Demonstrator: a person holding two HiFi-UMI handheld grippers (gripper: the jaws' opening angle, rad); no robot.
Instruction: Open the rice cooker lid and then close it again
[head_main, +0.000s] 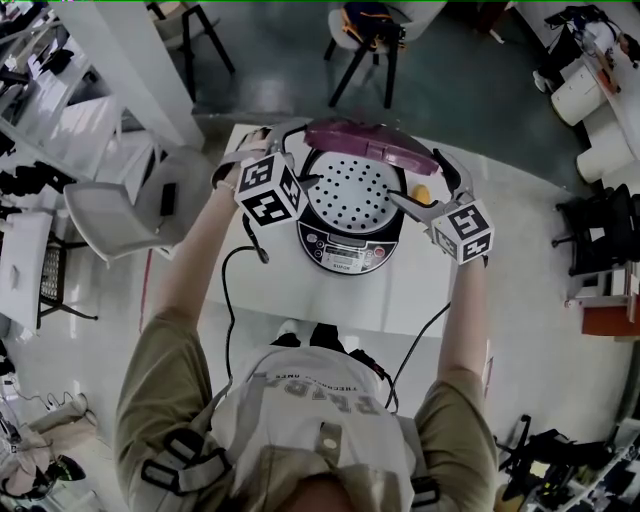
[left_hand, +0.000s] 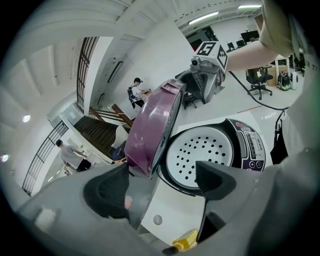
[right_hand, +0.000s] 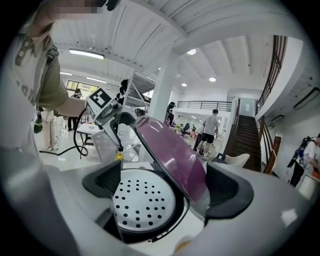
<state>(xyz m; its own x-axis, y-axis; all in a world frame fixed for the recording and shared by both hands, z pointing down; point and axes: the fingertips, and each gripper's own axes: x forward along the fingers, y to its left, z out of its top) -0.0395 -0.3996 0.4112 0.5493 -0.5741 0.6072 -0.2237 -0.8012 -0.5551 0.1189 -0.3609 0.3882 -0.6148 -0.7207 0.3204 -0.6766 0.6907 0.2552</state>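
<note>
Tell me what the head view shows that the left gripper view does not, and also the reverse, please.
Only the head view: the marker cube on the left gripper and the person's shoes under the table. Only the left gripper view: a dark staircase and two distant people. Both: the rice cooker with its purple lid raised, the perforated inner plate, the control panel and the right gripper.

Table (head_main: 390, 295): white, bare along near edge.
Yellow item (head_main: 422, 193): small, on table toward far right corner; kind unclear.
Grey chair (head_main: 115, 215): on floor, just beside table's left edge.
Black chair (head_main: 365, 35): beyond table's far edge, well apart.
</note>
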